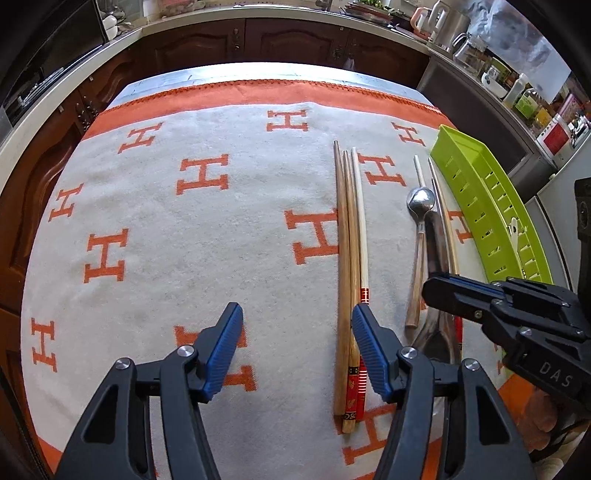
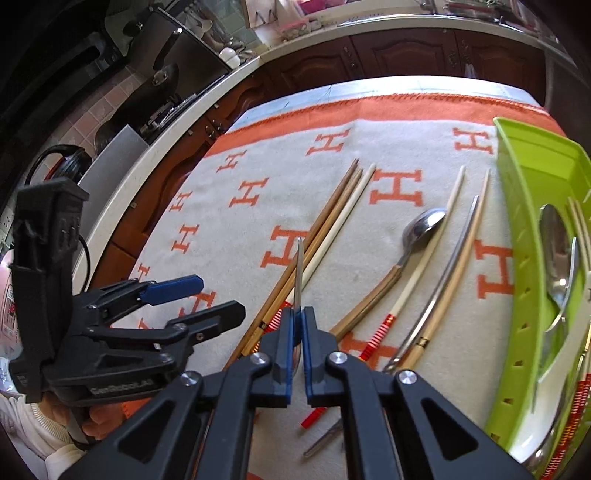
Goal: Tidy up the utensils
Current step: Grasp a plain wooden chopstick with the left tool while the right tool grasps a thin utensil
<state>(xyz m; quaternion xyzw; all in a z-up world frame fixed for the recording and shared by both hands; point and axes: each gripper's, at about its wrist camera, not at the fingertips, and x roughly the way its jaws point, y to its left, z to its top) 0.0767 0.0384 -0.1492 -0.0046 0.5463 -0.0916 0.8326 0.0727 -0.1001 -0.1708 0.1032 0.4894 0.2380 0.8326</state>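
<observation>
Right gripper (image 2: 298, 325): you are pinching a thin metal utensil (image 2: 300, 273). Left gripper (image 1: 297, 350): hanging open beside chopsticks (image 1: 349, 280). Risk: utensil pivoting loose before tray (image 2: 517, 229).

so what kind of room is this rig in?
Most likely a home kitchen. Dark wooden cabinets run under a pale countertop, a kettle and jars stand on the counter at the right, and the utensils lie on a table covered with an orange-and-white cloth.
</observation>
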